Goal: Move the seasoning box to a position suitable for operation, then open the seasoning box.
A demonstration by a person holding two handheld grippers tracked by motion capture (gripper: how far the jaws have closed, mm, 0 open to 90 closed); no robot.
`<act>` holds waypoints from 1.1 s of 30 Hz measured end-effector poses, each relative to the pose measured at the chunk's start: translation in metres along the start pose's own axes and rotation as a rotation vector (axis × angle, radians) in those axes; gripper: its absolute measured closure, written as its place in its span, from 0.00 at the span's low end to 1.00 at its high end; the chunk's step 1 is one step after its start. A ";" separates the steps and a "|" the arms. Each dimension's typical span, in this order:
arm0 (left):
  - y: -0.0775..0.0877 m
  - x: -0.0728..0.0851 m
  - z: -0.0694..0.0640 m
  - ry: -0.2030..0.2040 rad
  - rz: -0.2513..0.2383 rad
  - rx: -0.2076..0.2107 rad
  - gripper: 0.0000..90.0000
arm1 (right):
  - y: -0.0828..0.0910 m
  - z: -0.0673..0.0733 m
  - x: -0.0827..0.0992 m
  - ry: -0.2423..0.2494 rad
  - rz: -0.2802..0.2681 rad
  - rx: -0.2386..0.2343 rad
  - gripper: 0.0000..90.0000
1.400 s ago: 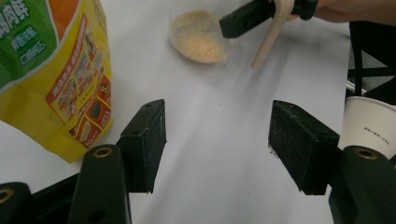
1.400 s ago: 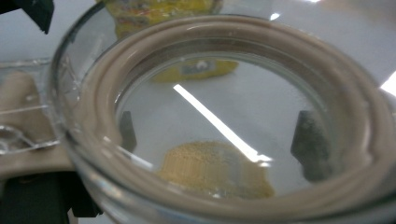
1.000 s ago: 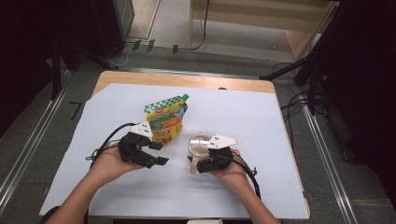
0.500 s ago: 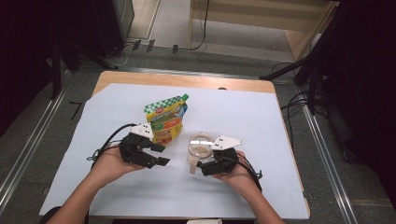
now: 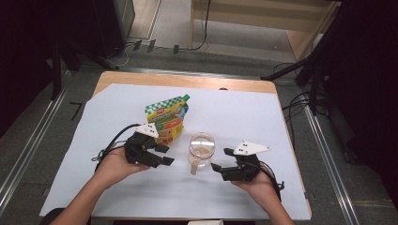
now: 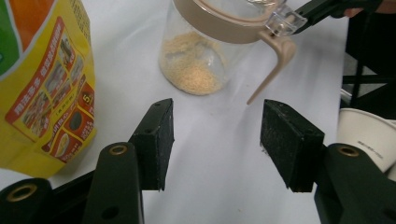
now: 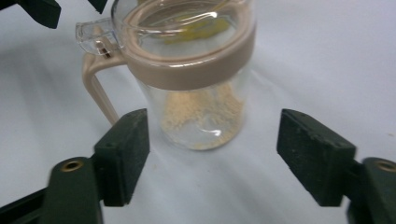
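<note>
A clear jar [image 5: 202, 147] with a tan lid ring and handle stands on the white sheet and holds a little tan powder. Behind it to the left stands a yellow-green pouch [image 5: 168, 119]. My left gripper [image 5: 166, 155] is open just left of the jar, beside the pouch. Its jaws have just been closing, with nothing between them. In the left gripper view [image 6: 215, 121] the jar [image 6: 205, 51] is ahead and the pouch [image 6: 42, 84] is at the left. My right gripper [image 5: 220, 159] is open to the right of the jar, apart from it. Its jaws have also just been closing on nothing. The jar [image 7: 196, 70] stands beyond the right gripper [image 7: 212, 140].
The white sheet [image 5: 281, 122] covers most of the wooden table [image 5: 187, 80]. A white paper cup [image 6: 369, 135] stands near the table's front edge. Cables and dark stands lie on the floor around the table.
My right gripper has drawn back from the jar toward the right. The jar stays in place. My left gripper has barely moved.
</note>
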State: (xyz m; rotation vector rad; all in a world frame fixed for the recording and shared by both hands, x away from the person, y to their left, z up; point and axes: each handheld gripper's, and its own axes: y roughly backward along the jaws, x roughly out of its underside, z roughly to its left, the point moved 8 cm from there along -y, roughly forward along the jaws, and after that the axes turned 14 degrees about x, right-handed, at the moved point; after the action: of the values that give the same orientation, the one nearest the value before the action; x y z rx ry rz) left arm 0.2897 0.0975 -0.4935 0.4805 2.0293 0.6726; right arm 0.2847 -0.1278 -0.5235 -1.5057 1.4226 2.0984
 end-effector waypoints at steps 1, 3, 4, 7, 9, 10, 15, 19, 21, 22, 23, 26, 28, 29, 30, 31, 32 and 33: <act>-0.002 -0.001 0.000 -0.009 0.002 0.003 0.55 | 0.002 -0.002 0.000 0.001 -0.006 0.014 0.35; -0.005 -0.002 -0.001 -0.021 -0.001 0.001 0.61 | 0.007 -0.005 -0.005 -0.002 -0.030 0.027 0.41; -0.005 -0.003 -0.001 -0.026 -0.002 0.001 0.63 | 0.008 -0.006 -0.006 -0.002 -0.035 0.035 0.45; -0.008 -0.004 -0.001 -0.030 -0.005 0.008 0.69 | 0.010 -0.009 -0.009 0.001 -0.038 0.033 0.52; -0.009 -0.005 -0.001 -0.030 -0.003 0.007 0.75 | 0.011 -0.012 -0.010 -0.013 -0.020 0.014 0.56; -0.009 -0.005 -0.001 -0.030 -0.003 0.007 0.76 | 0.011 -0.012 -0.010 -0.013 -0.020 0.014 0.56; -0.015 -0.007 -0.006 -0.048 -0.005 0.011 0.89 | 0.016 -0.017 -0.013 -0.026 -0.033 0.035 0.80; -0.025 -0.008 -0.010 -0.061 0.011 0.026 0.99 | 0.015 -0.013 -0.013 -0.025 -0.026 0.031 0.92; -0.032 -0.008 -0.011 -0.067 0.026 0.031 1.00 | 0.013 -0.010 -0.013 -0.038 -0.021 0.018 0.98; -0.036 -0.009 -0.013 -0.071 0.033 0.037 1.00 | 0.011 -0.009 -0.013 -0.043 -0.024 0.015 1.00; -0.038 -0.009 -0.013 -0.075 0.035 0.038 1.00 | 0.010 -0.008 -0.013 -0.047 -0.024 0.018 1.00; -0.046 -0.011 -0.015 -0.076 0.033 0.046 1.00 | 0.010 -0.005 -0.014 -0.058 -0.015 0.007 1.00; -0.050 -0.011 -0.016 -0.081 0.039 0.039 1.00 | 0.010 -0.003 -0.015 -0.048 -0.022 0.003 1.00; -0.050 -0.011 -0.016 -0.081 0.039 0.039 1.00 | 0.010 -0.003 -0.015 -0.048 -0.022 0.003 1.00; -0.052 -0.012 -0.017 -0.081 0.031 0.040 1.00 | 0.010 -0.001 -0.015 -0.043 -0.017 -0.005 1.00; -0.053 -0.012 -0.017 -0.081 0.043 0.038 1.00 | 0.010 0.000 -0.015 -0.037 -0.016 -0.009 1.00; -0.053 -0.013 -0.018 -0.080 0.035 0.036 1.00 | 0.010 0.001 -0.015 -0.035 -0.015 -0.010 1.00; -0.054 -0.013 -0.018 -0.070 0.034 0.037 1.00 | 0.010 0.002 -0.015 -0.034 -0.012 -0.012 1.00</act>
State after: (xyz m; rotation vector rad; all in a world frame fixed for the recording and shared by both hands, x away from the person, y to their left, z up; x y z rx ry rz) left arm 0.2776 0.0435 -0.5110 0.5540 1.9751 0.6309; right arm 0.2839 -0.1261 -0.5058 -1.4716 1.3874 2.1191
